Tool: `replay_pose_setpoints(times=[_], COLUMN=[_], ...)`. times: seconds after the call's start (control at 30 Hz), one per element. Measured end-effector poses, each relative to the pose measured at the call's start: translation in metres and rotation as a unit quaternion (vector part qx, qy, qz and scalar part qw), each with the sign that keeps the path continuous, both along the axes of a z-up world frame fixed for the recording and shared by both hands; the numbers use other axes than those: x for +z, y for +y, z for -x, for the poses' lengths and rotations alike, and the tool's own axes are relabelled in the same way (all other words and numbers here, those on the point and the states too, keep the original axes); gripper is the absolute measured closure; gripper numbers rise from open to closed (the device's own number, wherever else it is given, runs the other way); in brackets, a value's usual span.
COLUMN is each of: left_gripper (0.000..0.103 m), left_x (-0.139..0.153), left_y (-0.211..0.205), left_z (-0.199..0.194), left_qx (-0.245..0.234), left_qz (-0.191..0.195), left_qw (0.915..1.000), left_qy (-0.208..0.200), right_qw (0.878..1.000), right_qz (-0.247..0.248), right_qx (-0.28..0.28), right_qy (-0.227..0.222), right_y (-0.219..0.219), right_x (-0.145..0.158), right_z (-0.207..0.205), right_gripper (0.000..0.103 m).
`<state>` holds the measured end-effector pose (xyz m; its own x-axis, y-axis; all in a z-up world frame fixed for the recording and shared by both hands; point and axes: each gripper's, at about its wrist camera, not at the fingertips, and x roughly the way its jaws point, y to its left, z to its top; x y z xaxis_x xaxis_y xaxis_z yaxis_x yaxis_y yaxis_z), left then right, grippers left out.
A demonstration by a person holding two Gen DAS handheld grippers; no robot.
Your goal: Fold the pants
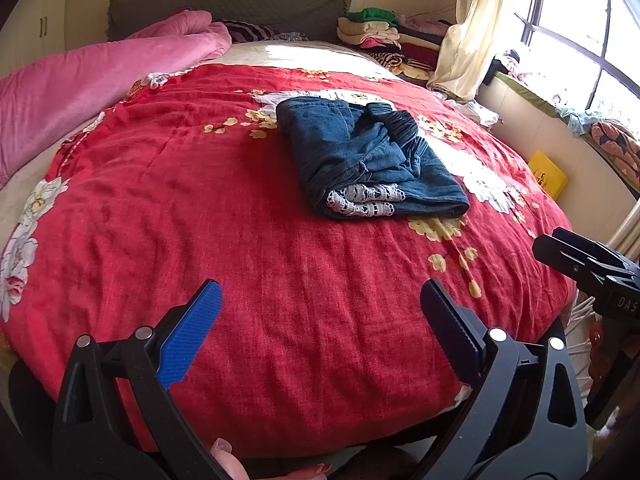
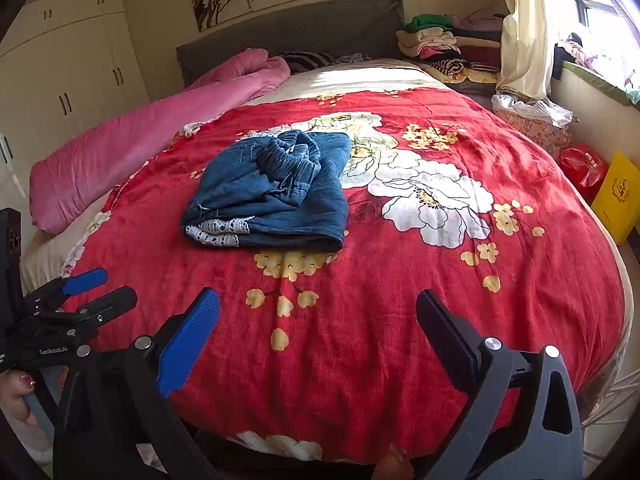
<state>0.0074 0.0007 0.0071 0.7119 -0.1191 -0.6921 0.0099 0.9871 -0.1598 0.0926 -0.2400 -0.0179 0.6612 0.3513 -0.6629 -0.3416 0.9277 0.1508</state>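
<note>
Left wrist view: looks from the foot of the bed toward the headboard [image 1: 228, 8], high and well back; pants [image 1: 368, 156] at 1 o'clock.
Right wrist view: same facing, set to the right; pants [image 2: 272, 192] at 11 o'clock.
Shared: red floral blanket [image 1: 240, 220], pink quilt [image 2: 132, 148], window side.
Cross-sight: each view catches the other gripper at its edge.

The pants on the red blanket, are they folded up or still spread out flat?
Folded. The blue pants lie as a compact layered bundle on the red blanket, legs doubled over, lace trim at one edge, waistband bunched on top. Neither hand-held gripper touches them.
</note>
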Motion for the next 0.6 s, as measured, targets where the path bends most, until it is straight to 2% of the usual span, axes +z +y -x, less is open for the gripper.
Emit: replay_pose_setpoints(times=[0.6], left_gripper=[0.01], left_x=[0.0008], left_y=[0.0005], left_z=[0.0007], left_qx=[0.005], left_qz=[-0.008], left_qw=[1.0], left_qy=[-0.003], right_qw=[1.0], right_qz=[0.004], right_qx=[-0.003], right_qy=[0.005], right_y=[-0.0004], right_x=[-0.0027], right_z=[-0.0009], right_gripper=[0.005])
